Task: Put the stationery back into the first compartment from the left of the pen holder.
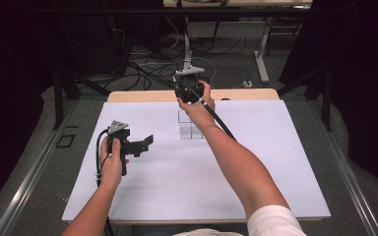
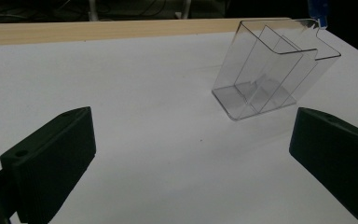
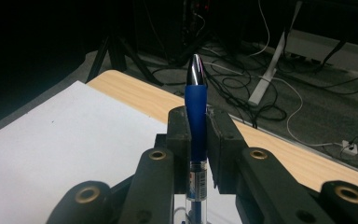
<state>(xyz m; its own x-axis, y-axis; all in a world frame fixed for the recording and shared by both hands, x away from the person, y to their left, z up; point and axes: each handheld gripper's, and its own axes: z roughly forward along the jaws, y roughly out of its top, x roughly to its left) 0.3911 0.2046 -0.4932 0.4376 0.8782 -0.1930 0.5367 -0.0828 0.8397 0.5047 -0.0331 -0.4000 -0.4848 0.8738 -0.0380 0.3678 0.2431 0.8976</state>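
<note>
Currently: blue pen [image 3: 196,112] clamped upright between the right gripper [image 3: 196,135] fingers [image 3: 179,140], fingers closed tight on the blue grip section, silver tip pointing away from the camera, clear barrel running down behind the fingers. Held above the far part of the worktop [image 1: 197,162], over or just beyond the clear acrylic holder [image 2: 270,70]; exact alignment not readable from the high view, where the right hand [image 1: 197,103] covers part of the holder [image 1: 191,125].

Holder standing on the white sheet near the far wooden edge [image 2: 98,30], divided into several slots by clear partitions, all apparently vacant.

Left gripper [image 1: 135,145] low over the near-left of the sheet, well apart from the holder, fingers [image 2: 51,158] spread wide, gripping nothing, aimed toward the holder.

Judged step: carrying the pen to the holder, insertion not yet done.

Next move, as judged: bring pen over one slot, tilt to match the slanted partitions, lower until the end sits on the holder floor, then release. Risk: light holder tipping or sliding if nudged; left gripper available to steady it.
</note>
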